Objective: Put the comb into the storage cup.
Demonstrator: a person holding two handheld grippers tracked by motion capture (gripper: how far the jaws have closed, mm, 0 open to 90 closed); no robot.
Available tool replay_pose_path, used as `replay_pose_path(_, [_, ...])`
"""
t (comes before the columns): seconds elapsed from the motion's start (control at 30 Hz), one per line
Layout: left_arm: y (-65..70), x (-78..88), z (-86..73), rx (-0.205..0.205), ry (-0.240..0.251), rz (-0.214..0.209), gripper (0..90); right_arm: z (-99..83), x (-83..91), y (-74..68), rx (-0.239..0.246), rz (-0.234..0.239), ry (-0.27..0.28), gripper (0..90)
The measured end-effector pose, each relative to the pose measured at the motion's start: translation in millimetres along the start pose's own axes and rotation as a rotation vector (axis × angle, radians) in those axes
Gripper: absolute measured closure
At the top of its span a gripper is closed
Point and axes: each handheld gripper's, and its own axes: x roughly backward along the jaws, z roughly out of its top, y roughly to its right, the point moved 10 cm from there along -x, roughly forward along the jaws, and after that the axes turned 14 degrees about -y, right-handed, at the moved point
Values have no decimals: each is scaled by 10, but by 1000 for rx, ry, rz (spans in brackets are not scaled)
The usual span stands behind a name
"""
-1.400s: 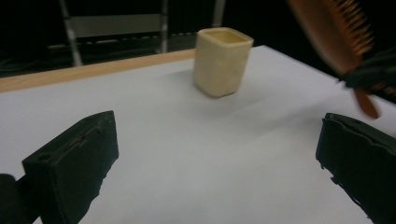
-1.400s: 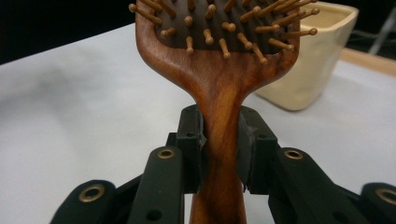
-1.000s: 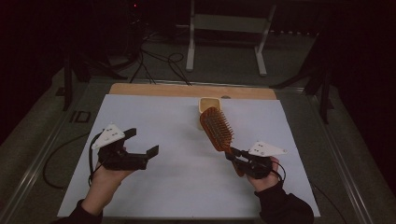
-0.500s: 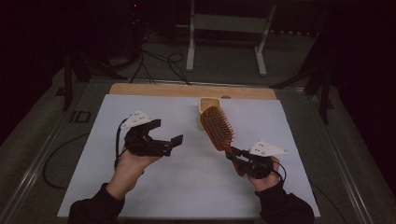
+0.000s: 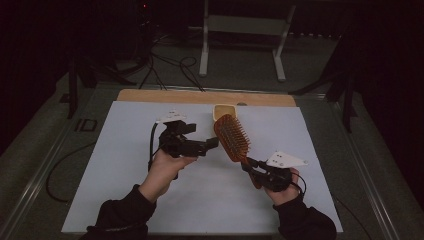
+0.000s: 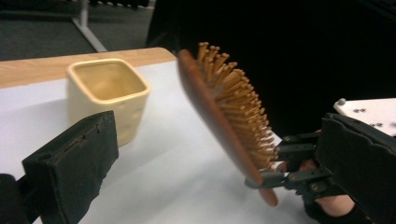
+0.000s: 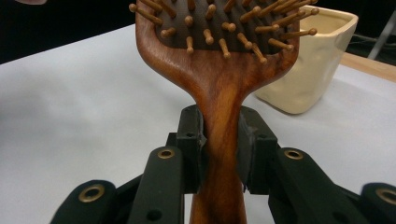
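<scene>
Right gripper [image 5: 250,165] sits low at the right of the counter [image 5: 125,165], its fingers [image 7: 192,135] clenched on the handle of the hairbrush [image 5: 231,137]. Right gripper view: both pads press the wooden neck from either side, just below where the handle widens into the head. Brush held off the white surface, head tilted up and away from the hand, pointing toward the far edge. Bristles are wooden pins with rounded tips, set in a dark pad.

Left gripper [image 5: 212,145] is in the air at mid-counter, just beside the brush head, on its left in the high view. Its fingers [image 6: 74,163] are released, nothing between them. Left gripper view: one dark pad at lower left, the other at the right edge; the brush stands between them farther off, seen edge-on, smooth wooden back toward the left pad. No contact visible between left gripper and brush.

Cup [image 5: 225,111], pale yellow, squarish, upright and open at the top, stands near the far edge of the white sheet, just behind the brush head. A wooden strip [image 5: 175,96] runs along the far side of the counter behind it.
</scene>
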Motion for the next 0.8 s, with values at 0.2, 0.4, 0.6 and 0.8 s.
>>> replay_pose_path(0.2, [65,-193,77,3,-12,-19,1,11,7,-16,-3,9,5,731])
replay_pose_path(0.4, [82,-362,153,6,2,17,5,8,-3,-26,9,8,4,731])
replay_pose_path(0.6, [50,-494,185,84,17,5,27,13,2,-25,12,11,8,731])
replay_pose_path(0.8, [86,-598,188,107,14,-6,133,19,-2,-33,14,16,9,731])
